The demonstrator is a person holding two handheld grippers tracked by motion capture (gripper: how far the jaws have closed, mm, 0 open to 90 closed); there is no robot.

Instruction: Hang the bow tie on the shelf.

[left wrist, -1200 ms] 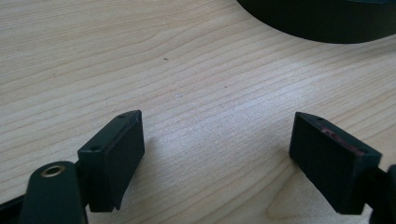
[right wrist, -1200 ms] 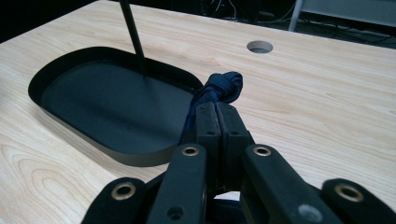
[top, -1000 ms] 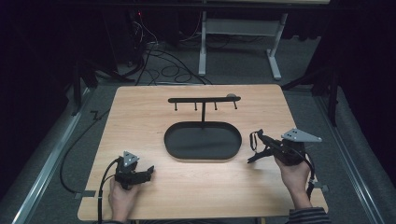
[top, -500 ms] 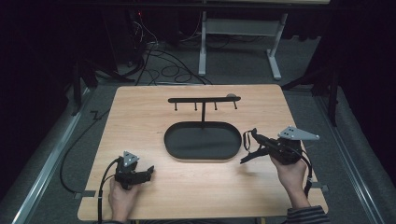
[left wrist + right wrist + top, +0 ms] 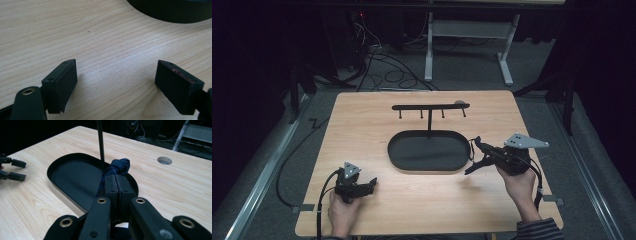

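- Right tool [image 5: 475, 156] at the right end of the black oval tray [image 5: 412, 162], raised over the surface [image 5: 362, 125], pointing left toward the tray.
- Jaws pressed together in the right gripper view, pinching a dark blue knotted cord [image 5: 117, 167]; knot bunched just beyond the pads, the rest trailing down under the tool.
- Cord [image 5: 471, 146] in the high view seen as a thin dark loop at the tool tip, right by the tray's right rim.
- Tray inside bare and dark, nothing lying in it; thin black post [image 5: 100, 142] rising from its far part.
- Post carrying a black crossbar [image 5: 430, 106] with four short pegs hanging under it, standing far of the tray's middle.
- Left tool [image 5: 371, 184] low at the near left of the surface, well apart from the tray, pointing right.
- Jaws spread wide in the left gripper view, bare wood between the pads [image 5: 61, 82], nothing gripped; tray edge [image 5: 170, 12] dark at the far right corner.
- Round hole [image 5: 164, 160] in the surface beyond the tray in the right gripper view.
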